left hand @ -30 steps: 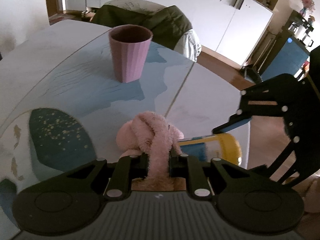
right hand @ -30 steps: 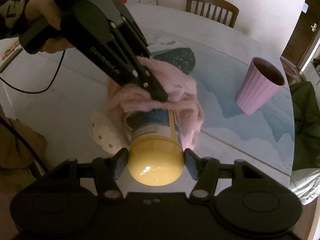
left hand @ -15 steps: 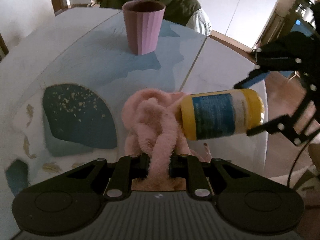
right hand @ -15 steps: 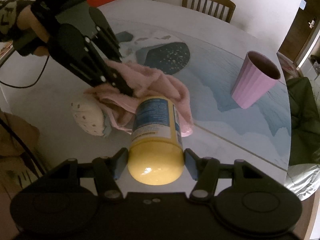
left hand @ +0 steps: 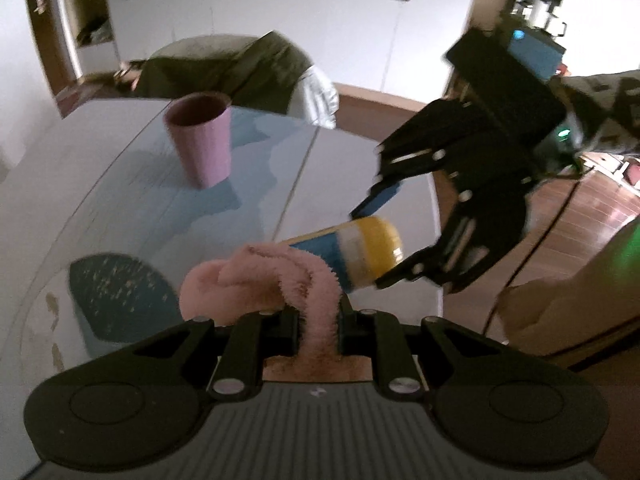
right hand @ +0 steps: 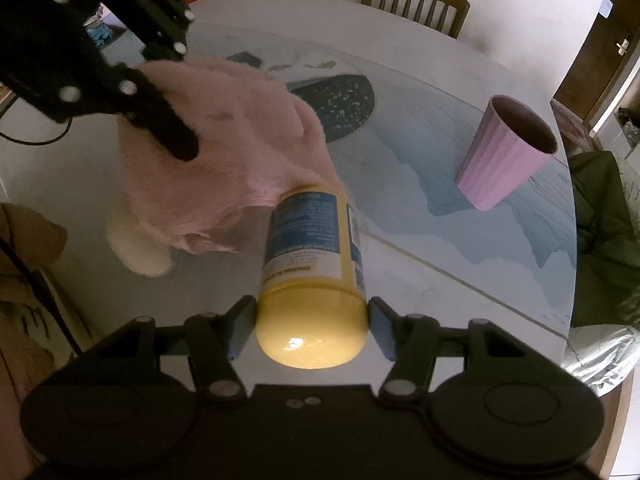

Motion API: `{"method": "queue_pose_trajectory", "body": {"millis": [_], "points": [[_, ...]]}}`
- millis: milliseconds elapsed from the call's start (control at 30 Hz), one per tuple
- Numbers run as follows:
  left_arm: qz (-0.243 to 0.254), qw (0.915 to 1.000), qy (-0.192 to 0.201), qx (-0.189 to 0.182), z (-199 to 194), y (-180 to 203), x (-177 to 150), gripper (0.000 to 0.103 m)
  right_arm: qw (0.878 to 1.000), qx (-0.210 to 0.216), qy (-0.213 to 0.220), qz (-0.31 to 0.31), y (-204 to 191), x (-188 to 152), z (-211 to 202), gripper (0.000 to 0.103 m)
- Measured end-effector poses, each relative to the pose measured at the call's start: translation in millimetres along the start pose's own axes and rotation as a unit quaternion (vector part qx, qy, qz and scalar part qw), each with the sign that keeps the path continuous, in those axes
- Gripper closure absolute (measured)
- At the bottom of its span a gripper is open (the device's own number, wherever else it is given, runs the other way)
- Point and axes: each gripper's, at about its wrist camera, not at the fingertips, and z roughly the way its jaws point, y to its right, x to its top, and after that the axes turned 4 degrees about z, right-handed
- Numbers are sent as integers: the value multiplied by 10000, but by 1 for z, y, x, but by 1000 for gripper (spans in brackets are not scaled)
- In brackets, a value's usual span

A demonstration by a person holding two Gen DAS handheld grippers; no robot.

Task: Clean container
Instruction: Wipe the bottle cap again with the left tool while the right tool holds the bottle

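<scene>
The yellow container (right hand: 312, 280) with its blue label lies sideways between the right gripper's (right hand: 311, 328) 2 fingers, clamped at its rounded yellow end and held above the table (right hand: 420, 264). Its far end is buried in the pink fluffy cloth (right hand: 224, 148), which the left gripper (left hand: 318, 326) pinches tightly in a bunch. A ribbed purple cup (right hand: 506, 156) stands upright well apart; a wooden chair (right hand: 416, 2) sits behind the table.

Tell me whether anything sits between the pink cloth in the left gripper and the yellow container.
Nothing visible does. The pink cloth, clamped in the left gripper, already lies against the far end of the yellow container, which the right gripper holds by its yellow end. The purple cup stands apart.
</scene>
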Motion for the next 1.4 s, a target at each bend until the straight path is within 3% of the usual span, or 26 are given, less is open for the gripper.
{"method": "queue_pose_trajectory", "body": {"millis": [200,500,867,1400], "points": [[177,9996,133,-182,9,10,18,87,10000,-6,3,14,-1,0,1,43],[23,9992,116,-391,40,7,30,87,10000,11,14,1,-2,0,1,43],[-188,9989,-86,-413,62,-5,22,87,9999,37,14,-143,-5,3,1,43],[-419,9988,-245,-102,66,-27,5,87,9999,-7,47,-104,-1,8,0,43]]}}
